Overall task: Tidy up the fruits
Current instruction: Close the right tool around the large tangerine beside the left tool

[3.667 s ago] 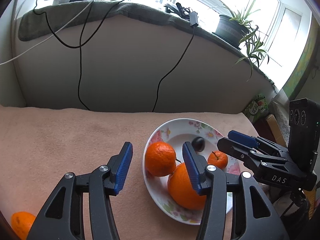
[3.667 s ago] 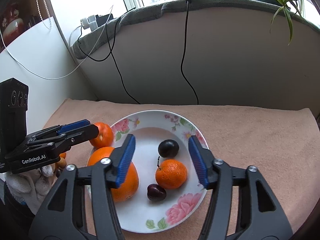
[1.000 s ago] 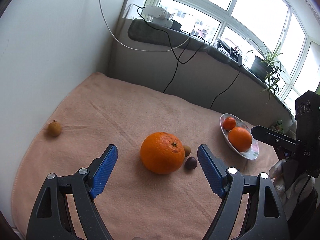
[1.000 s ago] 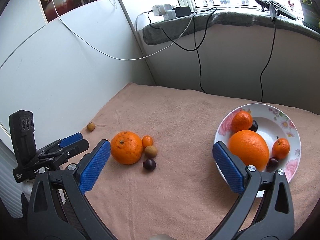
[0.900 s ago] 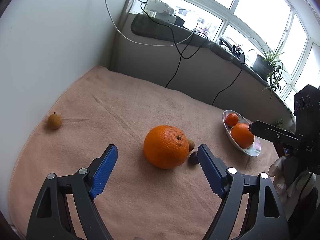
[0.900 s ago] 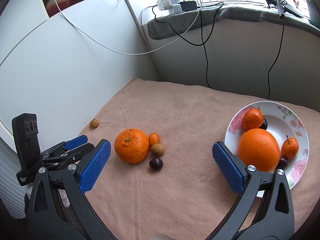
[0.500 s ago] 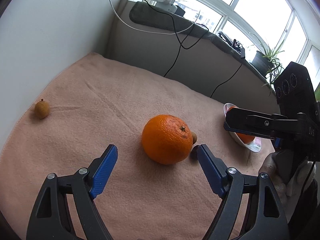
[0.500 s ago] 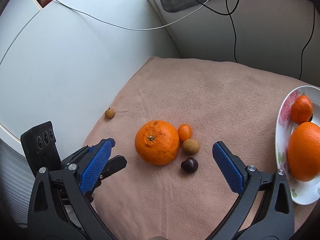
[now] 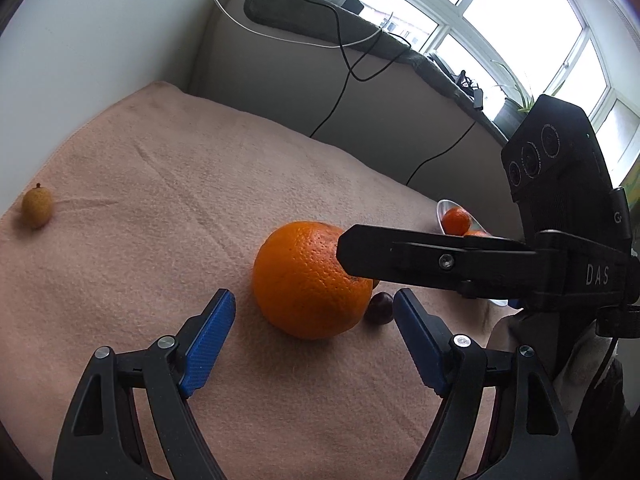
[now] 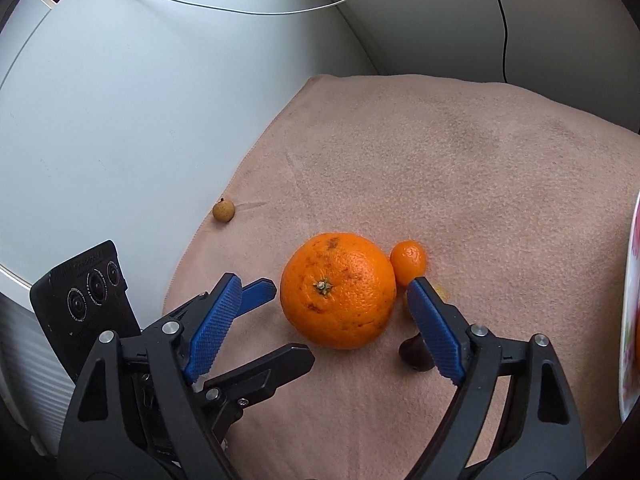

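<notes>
A large orange (image 9: 308, 280) (image 10: 338, 290) lies on the pink blanket. My left gripper (image 9: 316, 340) is open, its blue pads just short of the orange on either side. My right gripper (image 10: 320, 320) is open above the orange, straddling it; its black finger (image 9: 420, 258) crosses the orange in the left wrist view. A small kumquat (image 10: 408, 262) touches the orange. A dark plum (image 9: 378, 308) (image 10: 416, 354) lies beside it, partly hidden by the right finger. A floral plate (image 9: 446, 210) with oranges stands at the far right.
A small brown longan (image 9: 37, 206) (image 10: 223, 211) lies alone near the blanket's left edge by the white wall. Cables hang down the grey ledge wall behind. The plate's rim (image 10: 628, 320) shows at the right edge of the right wrist view.
Both grippers have closed in on the large orange. The right gripper swung left from the plate and now hangs over the orange. Both stayed open.
</notes>
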A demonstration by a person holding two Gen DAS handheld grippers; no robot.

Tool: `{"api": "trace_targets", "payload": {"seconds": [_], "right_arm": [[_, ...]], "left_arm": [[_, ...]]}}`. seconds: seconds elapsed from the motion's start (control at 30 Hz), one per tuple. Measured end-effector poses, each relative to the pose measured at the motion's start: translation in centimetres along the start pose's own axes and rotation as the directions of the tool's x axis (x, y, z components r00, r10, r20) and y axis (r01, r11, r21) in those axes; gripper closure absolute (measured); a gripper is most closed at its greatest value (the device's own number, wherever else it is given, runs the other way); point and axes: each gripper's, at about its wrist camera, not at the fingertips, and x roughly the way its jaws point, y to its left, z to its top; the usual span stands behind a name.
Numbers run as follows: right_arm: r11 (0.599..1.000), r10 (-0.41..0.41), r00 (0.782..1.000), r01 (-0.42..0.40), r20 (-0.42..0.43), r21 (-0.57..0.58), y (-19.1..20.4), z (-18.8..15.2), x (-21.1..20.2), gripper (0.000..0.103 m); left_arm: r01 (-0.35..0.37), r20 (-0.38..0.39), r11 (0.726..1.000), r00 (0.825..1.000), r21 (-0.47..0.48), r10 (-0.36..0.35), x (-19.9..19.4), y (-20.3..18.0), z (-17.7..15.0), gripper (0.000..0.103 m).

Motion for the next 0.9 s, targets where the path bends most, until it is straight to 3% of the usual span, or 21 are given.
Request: {"api": "trace_targets", "payload": {"seconds": [0.4, 0.53, 0.6, 0.9], "right_arm": [[0.997, -0.046, 0.998, 0.044, -0.031, -0.057, 0.9, 0.3, 2.0, 0.015], [0.993, -0.074, 0.997, 0.071, -0.035, -0.089, 1.3, 0.1, 2.4, 0.021], [0.991, -0.087, 0.996, 0.083, -0.033, -0.103, 1.3, 0.1, 2.4, 0.023], [0.983, -0.135, 0.991, 0.133, -0.011, -0.129, 1.6, -0.5, 2.5, 0.027]], "left_arm": [[0.019, -0.03, 1.0, 0.999, -0.017, -0.019, 1.4, 0.3, 0.2, 0.023], [0.023, -0.038, 1.0, 0.999, -0.019, -0.023, 1.6, 0.4, 0.2, 0.023], [0.022, -0.044, 1.0, 0.999, -0.017, -0.023, 1.7, 0.3, 0.2, 0.029], [-0.019, -0.017, 1.0, 1.0, 0.025, 0.019, 1.2, -0.7, 0.0, 0.033]]}}
